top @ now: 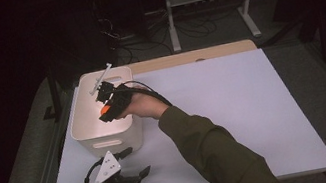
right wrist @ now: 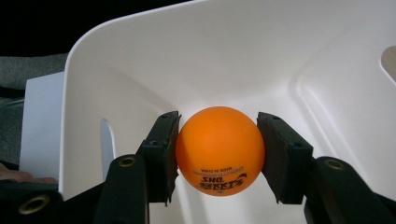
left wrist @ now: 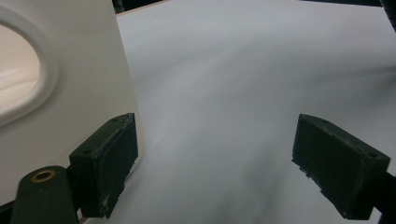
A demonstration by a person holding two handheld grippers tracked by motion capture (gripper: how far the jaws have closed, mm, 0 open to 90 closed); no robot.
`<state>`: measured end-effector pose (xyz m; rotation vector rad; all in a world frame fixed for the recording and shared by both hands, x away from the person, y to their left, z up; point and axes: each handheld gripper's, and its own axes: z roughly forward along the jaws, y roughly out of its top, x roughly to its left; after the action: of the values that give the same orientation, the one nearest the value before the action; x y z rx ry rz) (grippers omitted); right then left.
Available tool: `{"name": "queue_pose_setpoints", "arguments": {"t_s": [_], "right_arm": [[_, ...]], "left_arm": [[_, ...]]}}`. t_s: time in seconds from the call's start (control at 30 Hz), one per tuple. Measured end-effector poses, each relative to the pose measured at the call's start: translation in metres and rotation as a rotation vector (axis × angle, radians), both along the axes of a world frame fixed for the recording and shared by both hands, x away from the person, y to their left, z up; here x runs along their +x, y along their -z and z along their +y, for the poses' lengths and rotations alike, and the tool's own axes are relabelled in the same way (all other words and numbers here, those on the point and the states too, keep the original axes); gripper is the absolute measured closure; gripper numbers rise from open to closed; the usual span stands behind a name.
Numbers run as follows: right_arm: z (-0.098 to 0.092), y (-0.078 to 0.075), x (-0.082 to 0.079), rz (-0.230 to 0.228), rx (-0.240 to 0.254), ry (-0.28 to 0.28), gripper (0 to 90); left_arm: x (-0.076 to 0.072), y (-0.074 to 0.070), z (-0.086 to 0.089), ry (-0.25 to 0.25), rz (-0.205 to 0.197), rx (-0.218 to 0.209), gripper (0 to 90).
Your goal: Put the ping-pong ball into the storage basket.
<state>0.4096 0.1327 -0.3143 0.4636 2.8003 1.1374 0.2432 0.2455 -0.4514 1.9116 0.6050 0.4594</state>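
An orange ping-pong ball (right wrist: 220,150) with black print sits pinched between both pads of my right gripper (right wrist: 218,151), which is shut on it. In the high view that gripper (top: 107,109) hangs over the inside of the white bin (top: 87,130), the ball (top: 105,110) showing orange under it. The bin's bare white floor and walls (right wrist: 196,74) lie behind the ball. My left gripper (top: 135,162) rests near the table's front left, open, just in front of the bin. In its own view the jaws stand wide apart around bare table, the bin's handled wall (left wrist: 70,84) beside the left pad (left wrist: 109,163).
The bin stands at the left of a white tabletop (top: 235,109) with a wooden strip along its far edge. A sleeve (top: 211,149) crosses the table from the bottom toward the bin. A white metal frame and cables (top: 207,7) stand on the dark floor beyond.
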Motion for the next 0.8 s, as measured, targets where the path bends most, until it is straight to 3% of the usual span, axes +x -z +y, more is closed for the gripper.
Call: {"name": "queue_pose_setpoints", "arguments": {"t_s": [0.33,0.8], "right_arm": [[-0.008,-0.006,0.000,0.001,0.027,0.035,35.2],[-0.050,-0.022,0.005,-0.001,0.091,0.098,28.8]], "left_arm": [[-0.001,0.000,0.000,-0.001,-0.003,-0.003,14.1],[0.000,0.000,0.001,-0.003,0.007,-0.007,14.1]]}}
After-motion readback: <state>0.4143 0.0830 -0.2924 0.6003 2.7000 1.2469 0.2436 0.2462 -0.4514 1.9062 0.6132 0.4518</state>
